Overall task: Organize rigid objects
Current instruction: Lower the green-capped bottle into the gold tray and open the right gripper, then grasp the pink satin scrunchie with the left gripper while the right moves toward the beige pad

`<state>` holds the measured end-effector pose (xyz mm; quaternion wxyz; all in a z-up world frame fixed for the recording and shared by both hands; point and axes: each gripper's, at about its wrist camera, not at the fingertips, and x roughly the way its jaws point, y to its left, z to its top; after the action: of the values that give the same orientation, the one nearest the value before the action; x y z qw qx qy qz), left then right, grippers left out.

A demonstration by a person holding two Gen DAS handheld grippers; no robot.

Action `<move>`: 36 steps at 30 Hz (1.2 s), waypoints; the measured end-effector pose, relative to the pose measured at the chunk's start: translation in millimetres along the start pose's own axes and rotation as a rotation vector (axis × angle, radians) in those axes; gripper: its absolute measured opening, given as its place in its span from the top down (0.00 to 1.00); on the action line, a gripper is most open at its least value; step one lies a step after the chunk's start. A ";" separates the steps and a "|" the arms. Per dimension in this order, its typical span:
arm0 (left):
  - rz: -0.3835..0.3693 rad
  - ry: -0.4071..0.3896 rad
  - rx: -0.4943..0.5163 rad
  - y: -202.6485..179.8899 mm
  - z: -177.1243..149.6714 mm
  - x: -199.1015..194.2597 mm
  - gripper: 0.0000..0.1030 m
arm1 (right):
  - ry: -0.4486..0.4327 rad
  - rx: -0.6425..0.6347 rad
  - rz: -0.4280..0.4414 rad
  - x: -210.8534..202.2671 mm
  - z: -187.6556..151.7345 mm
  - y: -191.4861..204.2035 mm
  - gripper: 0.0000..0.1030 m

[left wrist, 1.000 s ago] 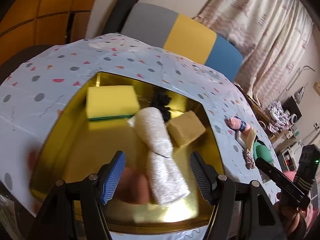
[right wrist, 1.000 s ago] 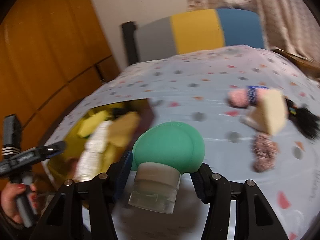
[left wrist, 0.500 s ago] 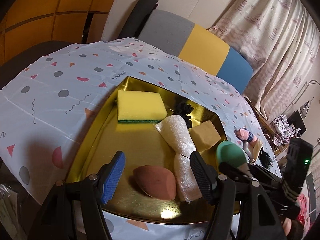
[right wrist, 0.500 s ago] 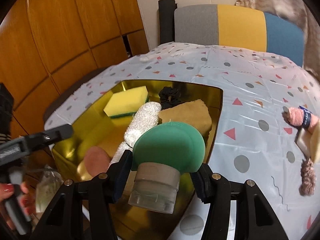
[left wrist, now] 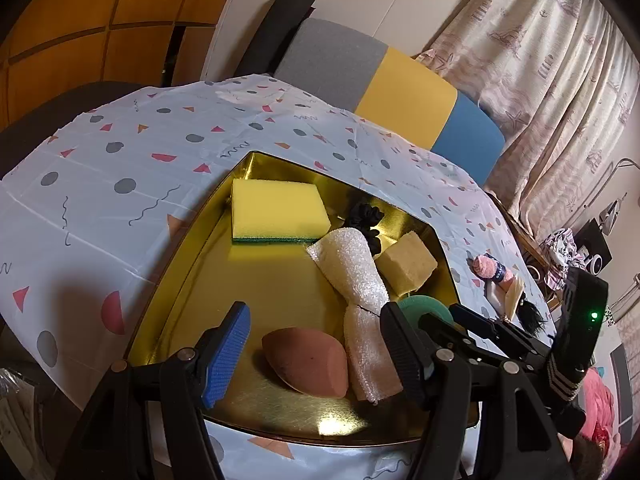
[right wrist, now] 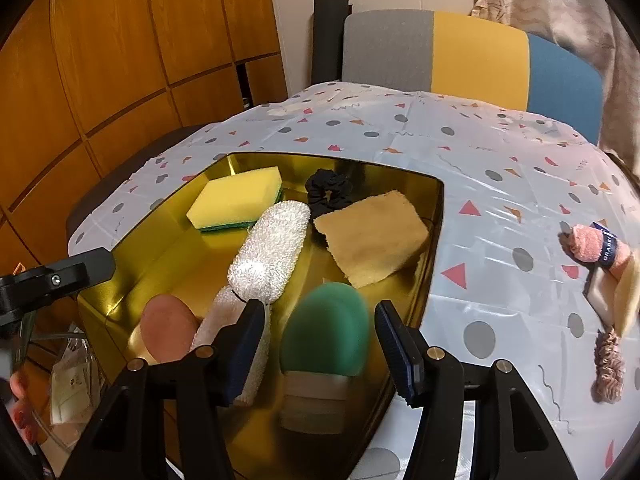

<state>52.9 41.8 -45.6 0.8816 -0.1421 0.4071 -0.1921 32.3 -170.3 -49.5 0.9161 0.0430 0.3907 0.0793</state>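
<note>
Gold tray (right wrist: pixel 436 216) holds sponge (right wrist: pixel 236 198), scrunchie (right wrist: pixel 329 190), green-capped jar (right wrist: pixel 324 356).

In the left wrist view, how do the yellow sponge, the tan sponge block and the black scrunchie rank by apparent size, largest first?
1. yellow sponge
2. tan sponge block
3. black scrunchie, partly hidden behind the white rolled cloth, so its full size is unsure.

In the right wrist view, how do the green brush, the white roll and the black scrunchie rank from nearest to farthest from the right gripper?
1. Green brush, between the right gripper's fingers.
2. White roll, just beyond the left finger.
3. Black scrunchie, at the tray's far end.
</note>
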 end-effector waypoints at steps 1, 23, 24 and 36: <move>0.000 0.002 0.000 -1.0 -0.4 0.8 0.34 | -0.008 0.007 0.004 -2.6 -0.6 -0.7 0.43; -0.085 0.064 0.096 -42.9 -19.8 14.2 0.34 | -0.070 0.134 -0.030 -44.7 -23.1 -44.9 0.32; -0.095 0.068 0.113 -49.3 -21.2 15.1 0.34 | -0.069 0.142 -0.040 -46.4 -26.1 -50.3 0.32; -0.236 0.127 0.294 -151.7 -19.1 32.6 0.34 | -0.096 0.404 -0.264 -85.3 -85.2 -174.7 0.31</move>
<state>23.7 -109.2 -17.4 0.8367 -0.0461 0.4100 -0.3602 -67.8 -355.9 -72.5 0.9088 0.1776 0.3570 -0.1229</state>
